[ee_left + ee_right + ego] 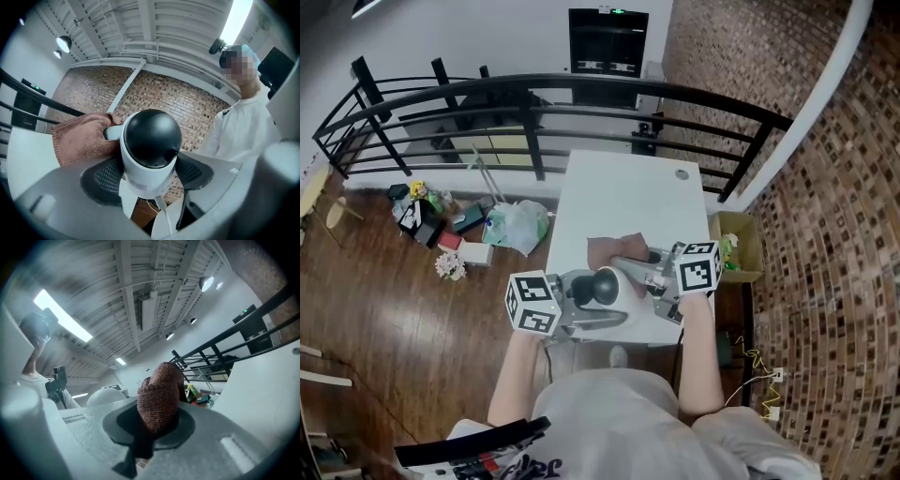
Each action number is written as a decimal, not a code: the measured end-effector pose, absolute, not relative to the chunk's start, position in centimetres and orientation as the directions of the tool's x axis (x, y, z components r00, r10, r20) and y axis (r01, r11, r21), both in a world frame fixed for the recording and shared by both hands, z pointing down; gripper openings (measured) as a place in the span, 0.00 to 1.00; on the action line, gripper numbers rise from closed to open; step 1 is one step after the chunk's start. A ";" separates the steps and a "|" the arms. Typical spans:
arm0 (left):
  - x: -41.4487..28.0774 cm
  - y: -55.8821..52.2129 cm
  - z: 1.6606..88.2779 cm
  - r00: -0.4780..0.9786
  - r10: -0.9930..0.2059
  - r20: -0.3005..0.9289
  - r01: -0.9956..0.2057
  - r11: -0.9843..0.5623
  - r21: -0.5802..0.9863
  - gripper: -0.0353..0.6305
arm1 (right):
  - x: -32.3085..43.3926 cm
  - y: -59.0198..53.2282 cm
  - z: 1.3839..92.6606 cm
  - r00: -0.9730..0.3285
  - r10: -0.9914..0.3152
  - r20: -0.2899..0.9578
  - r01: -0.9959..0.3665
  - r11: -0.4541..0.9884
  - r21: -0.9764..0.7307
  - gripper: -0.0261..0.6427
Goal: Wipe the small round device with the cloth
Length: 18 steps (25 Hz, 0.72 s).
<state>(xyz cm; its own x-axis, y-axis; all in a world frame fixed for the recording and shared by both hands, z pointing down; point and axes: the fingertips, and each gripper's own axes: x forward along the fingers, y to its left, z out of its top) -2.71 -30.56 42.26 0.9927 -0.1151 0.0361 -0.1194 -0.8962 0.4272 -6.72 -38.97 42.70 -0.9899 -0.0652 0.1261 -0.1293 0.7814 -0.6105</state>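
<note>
The small round device (604, 285), a white body with a black dome, is lifted above the near edge of the white table (619, 192). My left gripper (598, 300) is shut on it. In the left gripper view both pads press on the white body of the device (151, 145), dome facing the camera. My right gripper (630, 266) is shut on a bunched reddish-brown cloth (612, 250), which hangs just behind the device. In the left gripper view the cloth (79, 139) lies against the device's left side. In the right gripper view the cloth (159, 397) fills the jaws of my right gripper (152, 425).
A black railing (581, 94) runs behind the table. Bags and clutter (478, 230) lie on the wooden floor to the left. A cardboard box (739, 246) stands at the table's right. A small round cap (682, 174) sits near the table's far right corner.
</note>
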 end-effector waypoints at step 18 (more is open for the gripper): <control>-4.0 -36.5 44.2 0.916 -0.400 0.024 -0.335 -0.732 0.593 0.61 | -6.8 -33.4 38.0 -0.981 0.049 0.188 -0.023 0.933 -0.359 0.08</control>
